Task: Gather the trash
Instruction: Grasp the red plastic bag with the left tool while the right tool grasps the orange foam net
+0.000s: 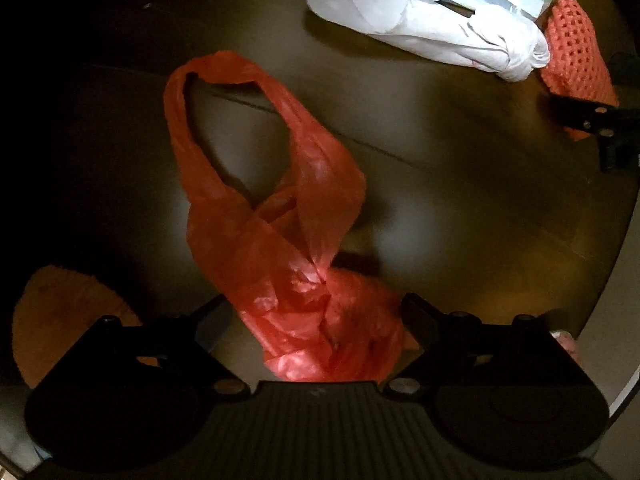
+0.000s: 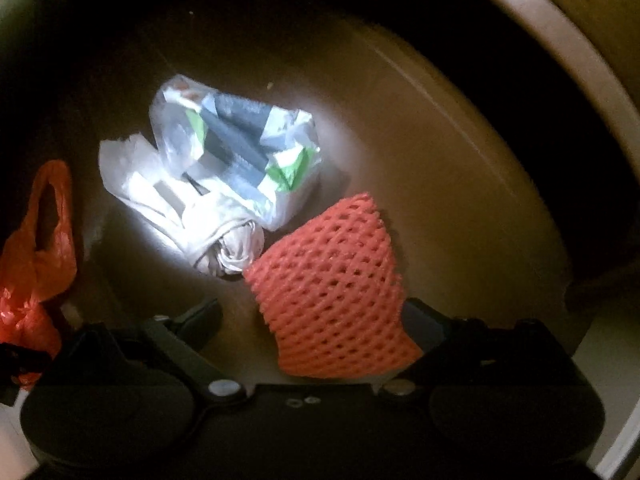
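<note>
A crumpled red plastic bag (image 1: 280, 240) lies on the dark brown tabletop (image 1: 460, 200), its handle loops stretched away from me. My left gripper (image 1: 316, 314) hangs over the bag's bunched end, open, with gaps on both sides of the plastic. An orange-red foam net (image 2: 332, 292) lies between the spread fingers of my right gripper (image 2: 312, 318). The net rests against the right-hand finger (image 2: 424, 320) and stays apart from the other one. The right gripper is open. Both views also show the other item: the net (image 1: 576, 60) and the bag (image 2: 36, 260).
A wad of white paper (image 2: 180, 208) and a clear wrapper with green print (image 2: 240, 144) lie just beyond the net. A fuzzy orange thing (image 1: 60, 312) sits at the lower left. The table's edge (image 2: 560, 52) curves along the right.
</note>
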Demonstrator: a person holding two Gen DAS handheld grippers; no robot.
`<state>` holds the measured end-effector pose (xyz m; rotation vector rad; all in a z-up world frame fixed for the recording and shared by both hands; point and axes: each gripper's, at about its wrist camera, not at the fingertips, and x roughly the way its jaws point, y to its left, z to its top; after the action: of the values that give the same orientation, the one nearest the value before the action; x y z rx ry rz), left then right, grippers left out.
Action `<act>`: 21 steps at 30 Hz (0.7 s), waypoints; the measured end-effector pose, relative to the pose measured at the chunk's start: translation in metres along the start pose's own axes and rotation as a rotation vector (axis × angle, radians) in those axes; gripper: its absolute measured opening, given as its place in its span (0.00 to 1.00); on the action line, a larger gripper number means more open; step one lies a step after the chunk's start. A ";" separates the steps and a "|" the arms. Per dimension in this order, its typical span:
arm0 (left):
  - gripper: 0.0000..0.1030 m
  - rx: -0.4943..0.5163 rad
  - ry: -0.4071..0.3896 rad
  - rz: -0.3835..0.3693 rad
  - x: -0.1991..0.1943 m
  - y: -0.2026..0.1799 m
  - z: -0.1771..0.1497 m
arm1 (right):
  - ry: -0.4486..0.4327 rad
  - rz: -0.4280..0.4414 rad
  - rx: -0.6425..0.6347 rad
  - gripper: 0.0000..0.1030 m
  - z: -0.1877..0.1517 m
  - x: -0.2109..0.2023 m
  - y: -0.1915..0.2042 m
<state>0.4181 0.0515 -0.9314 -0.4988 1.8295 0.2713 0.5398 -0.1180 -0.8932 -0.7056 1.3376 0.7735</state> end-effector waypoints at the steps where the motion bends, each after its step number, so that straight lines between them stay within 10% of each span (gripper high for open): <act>1: 0.88 0.003 0.002 -0.003 0.002 -0.001 0.001 | 0.007 0.000 0.007 0.85 -0.001 0.003 0.000; 8: 0.63 0.008 0.017 -0.008 0.001 0.000 0.003 | 0.018 -0.028 0.058 0.57 -0.014 0.007 -0.002; 13: 0.55 -0.042 0.013 0.011 -0.022 0.004 -0.001 | 0.049 -0.030 0.173 0.15 -0.023 -0.003 -0.006; 21: 0.55 -0.016 -0.061 0.026 -0.122 0.006 -0.025 | 0.019 0.012 0.412 0.13 -0.048 -0.096 0.012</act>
<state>0.4245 0.0711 -0.8080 -0.4737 1.7763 0.3160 0.4963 -0.1584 -0.8027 -0.3782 1.4616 0.4777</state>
